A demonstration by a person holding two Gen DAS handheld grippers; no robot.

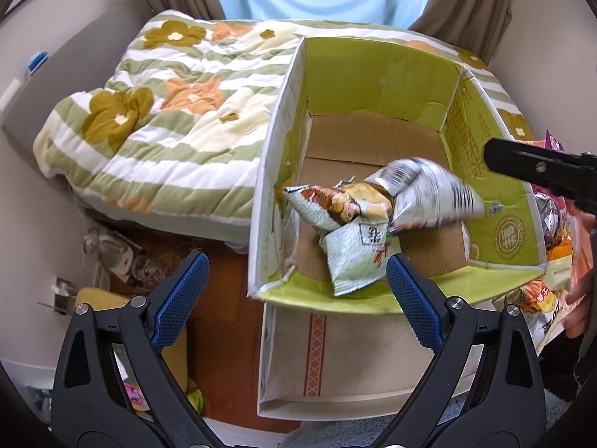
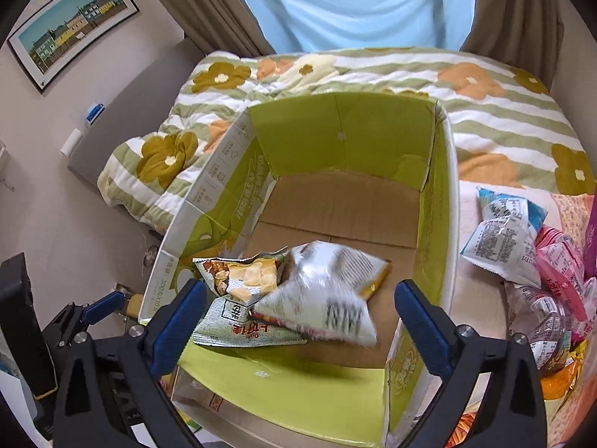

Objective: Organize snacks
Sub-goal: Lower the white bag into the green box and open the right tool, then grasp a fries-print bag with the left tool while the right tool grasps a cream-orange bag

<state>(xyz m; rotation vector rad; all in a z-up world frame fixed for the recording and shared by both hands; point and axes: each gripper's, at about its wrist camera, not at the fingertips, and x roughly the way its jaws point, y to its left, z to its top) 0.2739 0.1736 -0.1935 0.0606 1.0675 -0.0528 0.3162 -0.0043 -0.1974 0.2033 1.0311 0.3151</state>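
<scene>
Presently, both tools are seen with their jaws spread apart and nothing clamped between them. The right tool is held above the near end of the cardboard box, and a silver snack bag, blurred as if in motion, is seen below its parted jaws, free of both pads, over two pale green snack bags already lying on the box floor. The left tool is held over the box's near left corner, likewise empty. The box rests on a bed with a floral quilt; the remaining snacks are piled on the bed to the right of the box, well apart from its interior. Several risks are judged from this arrangement. The bags are stacked at the near end only, so later packets may slide over the low near flap if dropped there. The box stands on soft bedding near the bed edge, so a knock from either tool could tip or shift it. Slippery, air-filled packets may be crushed or may slip out if clamped at a corner.
</scene>
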